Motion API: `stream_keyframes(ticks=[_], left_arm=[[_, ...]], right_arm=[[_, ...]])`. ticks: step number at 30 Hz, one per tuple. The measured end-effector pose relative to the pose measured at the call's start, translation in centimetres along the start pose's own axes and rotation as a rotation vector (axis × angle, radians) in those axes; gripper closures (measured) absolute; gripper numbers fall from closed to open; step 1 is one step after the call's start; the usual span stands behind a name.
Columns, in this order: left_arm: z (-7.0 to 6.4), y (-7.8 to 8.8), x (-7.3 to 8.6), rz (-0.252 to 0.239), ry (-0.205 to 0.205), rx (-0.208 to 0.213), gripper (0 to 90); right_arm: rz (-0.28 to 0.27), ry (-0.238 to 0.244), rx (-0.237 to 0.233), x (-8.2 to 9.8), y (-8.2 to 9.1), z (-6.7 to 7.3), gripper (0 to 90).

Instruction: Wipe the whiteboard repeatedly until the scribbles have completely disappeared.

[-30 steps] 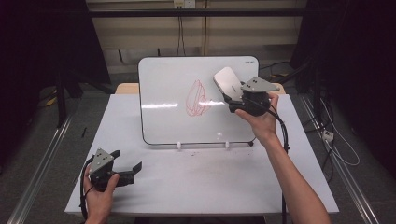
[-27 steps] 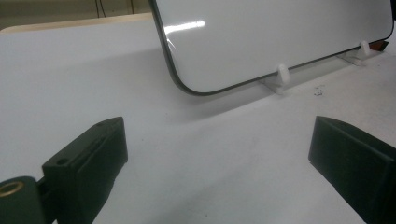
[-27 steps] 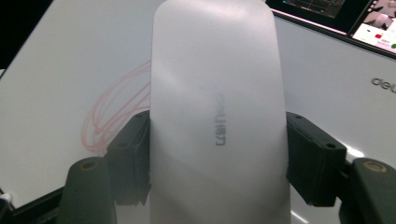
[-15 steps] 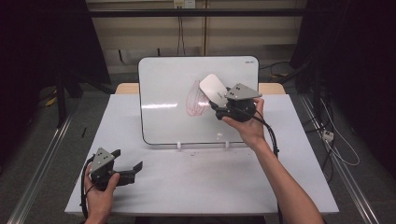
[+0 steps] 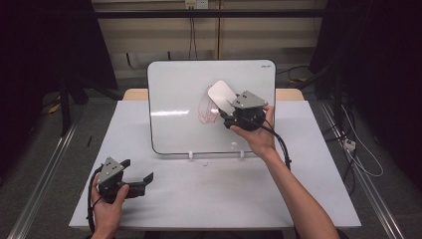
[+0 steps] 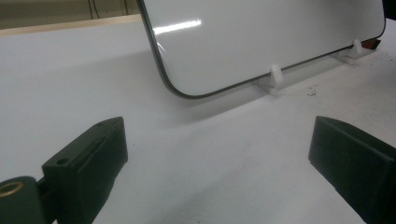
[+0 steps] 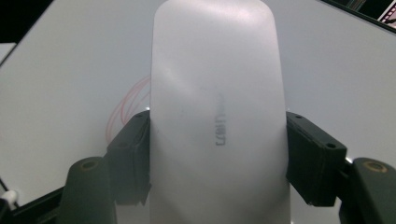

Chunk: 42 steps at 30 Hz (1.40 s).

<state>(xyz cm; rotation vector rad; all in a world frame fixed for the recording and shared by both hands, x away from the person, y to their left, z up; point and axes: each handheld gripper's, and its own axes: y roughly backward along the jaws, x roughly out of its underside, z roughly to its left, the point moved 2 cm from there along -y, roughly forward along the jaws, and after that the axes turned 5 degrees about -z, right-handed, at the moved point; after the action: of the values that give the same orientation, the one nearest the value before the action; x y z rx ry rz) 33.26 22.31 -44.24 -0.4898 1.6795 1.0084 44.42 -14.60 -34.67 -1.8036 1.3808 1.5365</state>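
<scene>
**Whiteboard station: holdings by view**

High view: your right gripper (image 5: 225, 110) holds a white eraser (image 5: 221, 94) against the upright whiteboard (image 5: 174, 94), beside the red scribble (image 5: 205, 109). Your left gripper (image 5: 135, 175) rests near the table's (image 5: 209, 199) near-left corner, jaws spread.

Left gripper view: your jaws stand wide apart, nothing between them; whiteboard's lower corner (image 6: 261, 42) on white clip feet (image 6: 275, 74) beyond.

Right gripper view: your jaws clamp the eraser's (image 7: 217, 107) sides; red scribble (image 7: 128, 109) at left.

Each gripper, left gripper (image 5: 133, 175) and right gripper (image 5: 225, 113), was black and carried a grey three-cornered plate behind two blocky black jaws. Brass-coloured screw holes sat behind the jaws. A black cable trailed rearward. Forearms were bare, without sleeves.
</scene>
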Motion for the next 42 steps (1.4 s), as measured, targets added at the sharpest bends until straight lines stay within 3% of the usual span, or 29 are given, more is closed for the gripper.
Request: stream_keyframes(ticks=[5,13,21,35,42], left_arm=[[-0.1,-0.2,0.0,0.005,-0.004,0.0,4.6],[0.0,0.0,0.0,0.003,-0.003,-0.001,4.6],[-0.1,-0.1,-0.1,0.004,-0.01,0.004,4.6],[-0.1,-0.1,-0.1,0.006,-0.016,0.008,4.6],[-0.3,-0.1,-0.1,0.004,-0.012,0.009,4.6]], right_arm=[[0.018,0.017,0.009,0.1,-0.9,0.2,31.3],[0.041,0.037,0.062,0.3,-2.3,0.1,31.2],[0.075,0.121,0.12,0.9,-3.3,0.7,31.3],[0.082,0.162,0.175,1.0,-3.5,1.4,31.2],[0.079,0.153,0.185,1.1,-3.5,1.8,31.3]])
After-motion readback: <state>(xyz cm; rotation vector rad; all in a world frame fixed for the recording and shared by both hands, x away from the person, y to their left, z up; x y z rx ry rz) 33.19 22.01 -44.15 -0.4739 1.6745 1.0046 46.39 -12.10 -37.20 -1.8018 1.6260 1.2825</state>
